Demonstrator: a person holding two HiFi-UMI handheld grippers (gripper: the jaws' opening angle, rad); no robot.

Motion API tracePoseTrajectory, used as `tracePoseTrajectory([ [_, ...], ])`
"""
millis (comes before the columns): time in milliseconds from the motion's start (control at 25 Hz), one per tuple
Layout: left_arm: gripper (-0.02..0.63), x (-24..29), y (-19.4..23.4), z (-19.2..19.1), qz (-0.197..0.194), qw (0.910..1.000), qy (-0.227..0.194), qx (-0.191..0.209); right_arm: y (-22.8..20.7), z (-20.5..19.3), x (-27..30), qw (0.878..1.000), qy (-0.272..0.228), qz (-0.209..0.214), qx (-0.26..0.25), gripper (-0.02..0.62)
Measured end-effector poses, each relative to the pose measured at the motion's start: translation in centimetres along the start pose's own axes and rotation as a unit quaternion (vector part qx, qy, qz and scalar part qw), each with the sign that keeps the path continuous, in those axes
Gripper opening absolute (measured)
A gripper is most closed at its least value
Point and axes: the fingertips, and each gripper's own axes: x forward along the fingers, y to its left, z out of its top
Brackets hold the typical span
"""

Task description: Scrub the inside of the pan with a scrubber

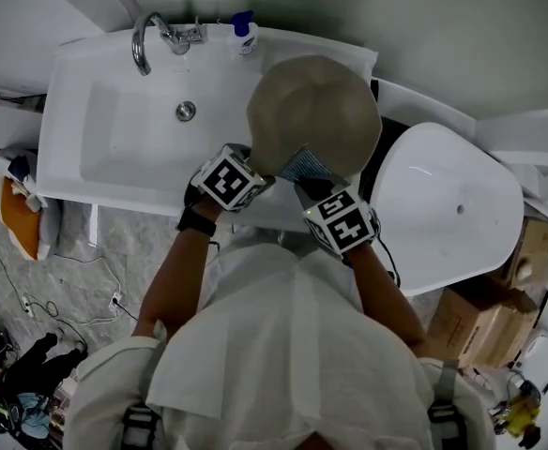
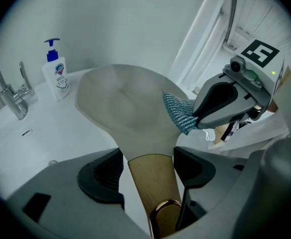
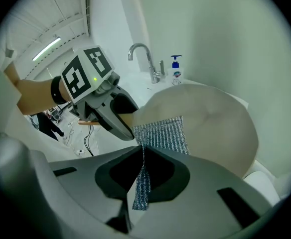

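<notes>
Beige pan (image 1: 313,111) hangs ahead of the left tool (image 2: 148,163), which is clamped on its wooden handle (image 2: 153,183), while the right tool (image 3: 141,166), pinching the thin mesh scrubber (image 3: 163,136), could lose it under hard rubbing.

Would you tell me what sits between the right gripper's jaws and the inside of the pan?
The scrubber: pinched in the right gripper, its free end lies against the pan, seen in the right gripper view.
</notes>
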Motion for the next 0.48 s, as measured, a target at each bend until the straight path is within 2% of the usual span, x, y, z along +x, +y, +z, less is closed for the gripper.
tracePoseTrajectory([
  [200,0.325,0.0,0.0,-0.1,-0.002,1.0000,0.003,-0.001,-0.5,-0.6,-0.6,1.000,-0.002,-0.009,-0.002,0.028],
  [320,0.325,0.0,0.0,-0.1,-0.003,1.0000,0.004,-0.001,-2.7,-1.9,-1.7,0.999,0.002,-0.041,-0.003,0.028],
  [480,0.325,0.0,-0.1,-0.1,-0.003,1.0000,0.005,-0.001,-7.0,-3.6,-3.5,0.995,0.004,-0.096,0.021,0.028],
])
